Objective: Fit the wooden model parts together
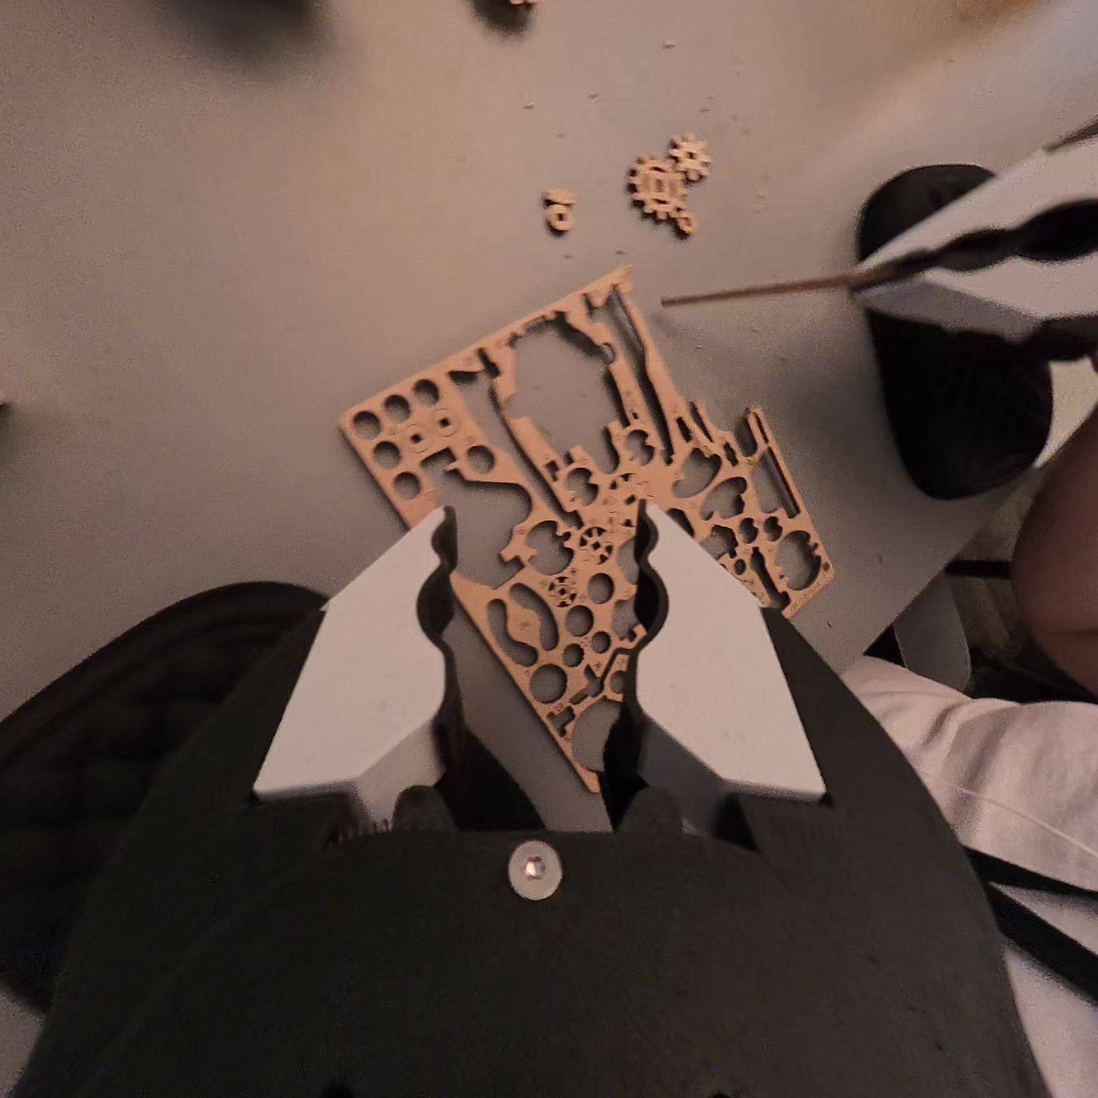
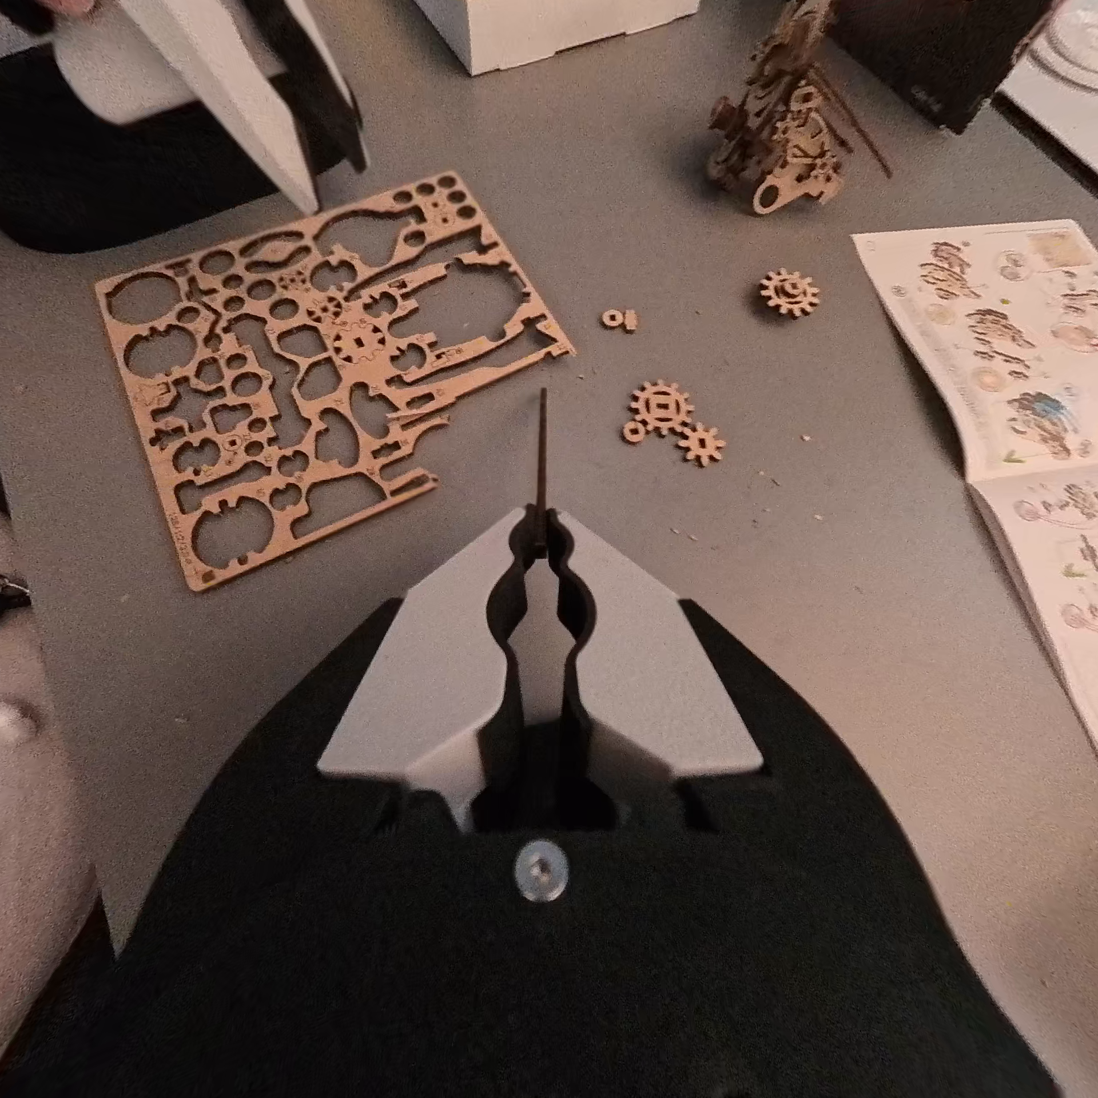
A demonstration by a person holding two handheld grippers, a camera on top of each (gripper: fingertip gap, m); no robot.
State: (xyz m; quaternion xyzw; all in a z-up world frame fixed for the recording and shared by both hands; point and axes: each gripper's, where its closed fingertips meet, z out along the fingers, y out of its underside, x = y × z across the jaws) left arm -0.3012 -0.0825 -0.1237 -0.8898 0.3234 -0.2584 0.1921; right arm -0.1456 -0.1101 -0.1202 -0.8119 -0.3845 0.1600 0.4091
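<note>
A laser-cut wooden sheet [image 1: 618, 505] with many parts punched out lies flat on the grey table. My left gripper [image 1: 546, 517] is open and empty, hovering over the sheet's near half. My right gripper [image 2: 538, 517] is shut on a thin dark stick [image 2: 542, 451] that points forward, just right of the sheet [image 2: 356, 347]. In the left wrist view the right gripper [image 1: 861, 285] comes in from the upper right with the stick [image 1: 760, 291]. Loose gears [image 2: 660, 407] and a small gear [image 2: 701, 444] lie ahead of the stick's tip; they also show in the left wrist view [image 1: 656, 187].
Another gear [image 2: 789, 292] and a small ring piece [image 2: 621, 319] lie farther off. A partly built wooden model [image 2: 772, 136] stands at the back. An open instruction booklet [image 2: 1010, 356] lies on the right. A white box [image 2: 552, 30] sits at the far edge. A white sleeve [image 1: 950, 772] is at the right. Spacing between my two grippers at the tips: around 15 cm. Between my right fingertips and the small gear [image 2: 701, 444] there is roughly 9 cm. It turns up in the left wrist view [image 1: 692, 158] as well.
</note>
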